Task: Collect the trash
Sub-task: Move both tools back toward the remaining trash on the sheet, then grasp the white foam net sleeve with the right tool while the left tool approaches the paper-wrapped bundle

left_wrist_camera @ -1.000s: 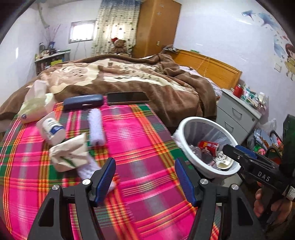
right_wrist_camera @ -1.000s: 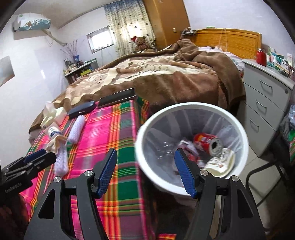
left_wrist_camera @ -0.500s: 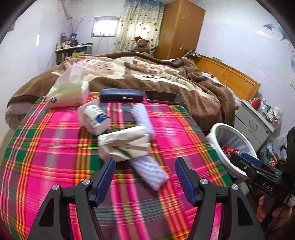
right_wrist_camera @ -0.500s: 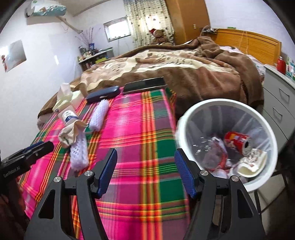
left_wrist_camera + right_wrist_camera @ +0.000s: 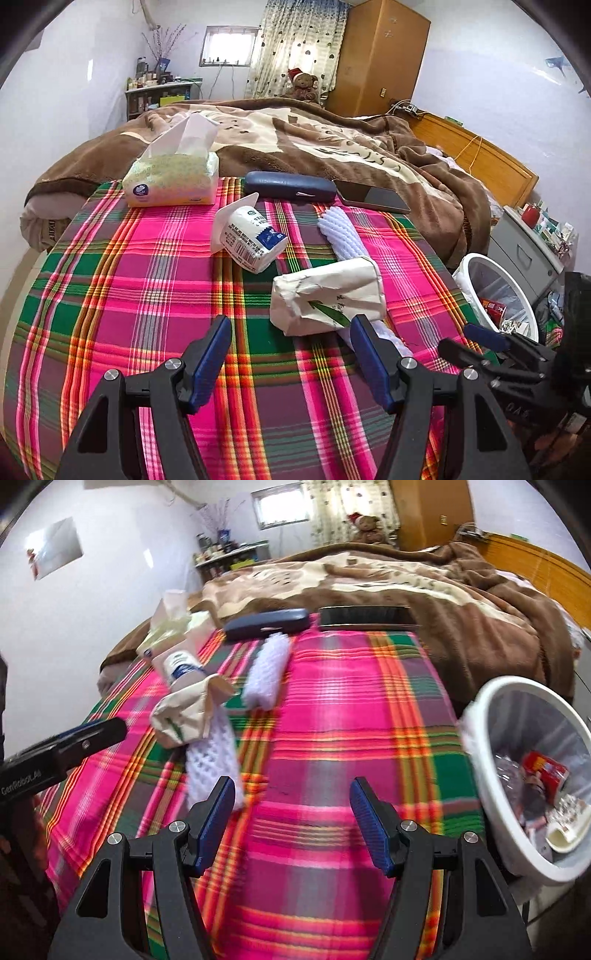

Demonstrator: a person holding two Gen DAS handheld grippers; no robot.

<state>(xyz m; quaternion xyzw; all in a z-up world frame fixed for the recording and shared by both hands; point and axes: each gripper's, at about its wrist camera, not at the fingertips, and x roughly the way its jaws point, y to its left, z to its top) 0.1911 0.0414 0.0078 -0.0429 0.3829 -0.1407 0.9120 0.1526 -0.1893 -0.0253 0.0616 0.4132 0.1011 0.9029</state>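
Both claws are wide open and hold nothing. The left claw (image 5: 290,356) points at the crumpled paper bag (image 5: 327,300), likely trash. The bin (image 5: 524,775) waits beside the worktop (image 5: 332,716), near the right claw (image 5: 291,825).

A lived-in home bedroom. A wide bed (image 5: 332,147) under a rumpled brown blanket fills the middle, with a wooden headboard (image 5: 480,162) at its right. A tall wooden wardrobe (image 5: 380,55) stands against the far wall beside patterned curtains (image 5: 295,40), a teddy bear (image 5: 303,85) in front. Grey bedside drawers (image 5: 524,251) and a cluttered shelf (image 5: 159,88) line the walls.
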